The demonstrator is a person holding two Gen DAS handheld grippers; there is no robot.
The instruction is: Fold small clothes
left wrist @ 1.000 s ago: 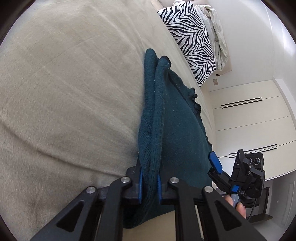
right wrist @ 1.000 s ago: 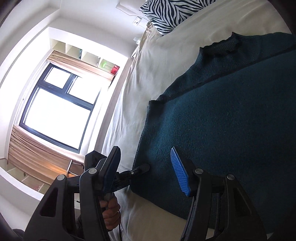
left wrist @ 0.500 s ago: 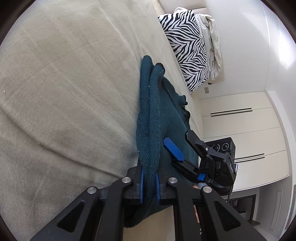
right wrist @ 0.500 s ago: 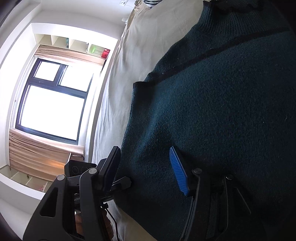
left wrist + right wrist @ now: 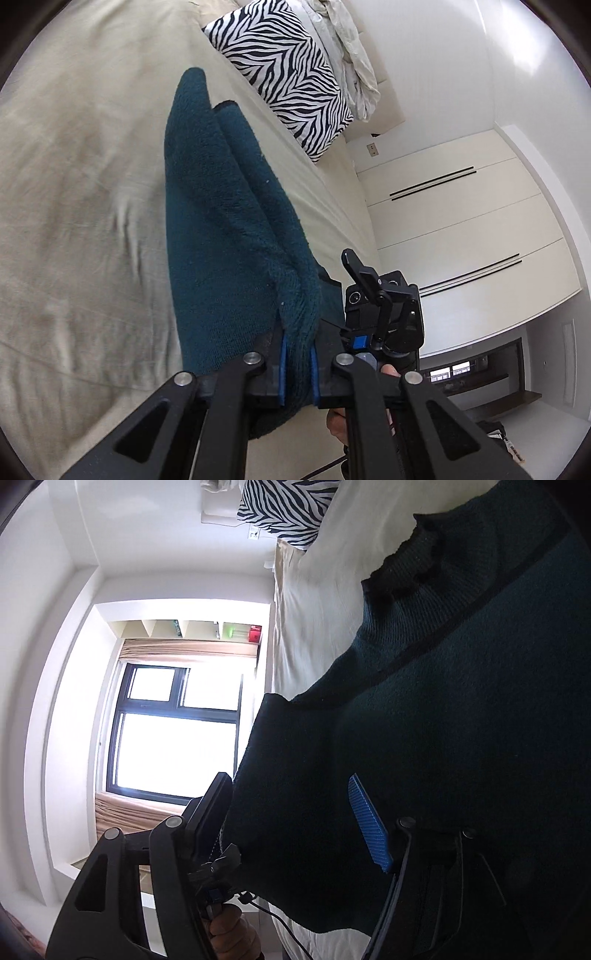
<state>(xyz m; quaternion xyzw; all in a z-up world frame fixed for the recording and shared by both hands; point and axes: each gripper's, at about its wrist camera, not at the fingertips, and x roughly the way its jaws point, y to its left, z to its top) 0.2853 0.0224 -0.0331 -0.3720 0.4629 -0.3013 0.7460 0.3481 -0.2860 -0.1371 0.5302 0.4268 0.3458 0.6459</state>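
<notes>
A dark teal knit sweater [image 5: 221, 236] lies on the beige bed [image 5: 81, 206]. My left gripper [image 5: 296, 369] is shut on a bunched edge of the sweater and lifts it off the bed, so the cloth hangs in a fold. In the right wrist view the sweater [image 5: 443, 720] fills the right side, collar [image 5: 413, 561] toward the pillow. My right gripper [image 5: 291, 812] is open, its jaws straddling the sweater's lower corner, blue pad [image 5: 367, 823] over the cloth. The right gripper also shows in the left wrist view [image 5: 369, 291], just right of the held edge.
A zebra-print pillow [image 5: 284, 70] and a rumpled cream blanket [image 5: 351, 55] lie at the head of the bed. White wardrobe doors [image 5: 461, 229] stand beyond the bed's right edge. A bright window [image 5: 177, 734] with tan curtains is on the other side.
My left gripper has lifted the held sweater edge higher and the fold hangs looser. My right gripper has moved in over the sweater's corner, staying open.
</notes>
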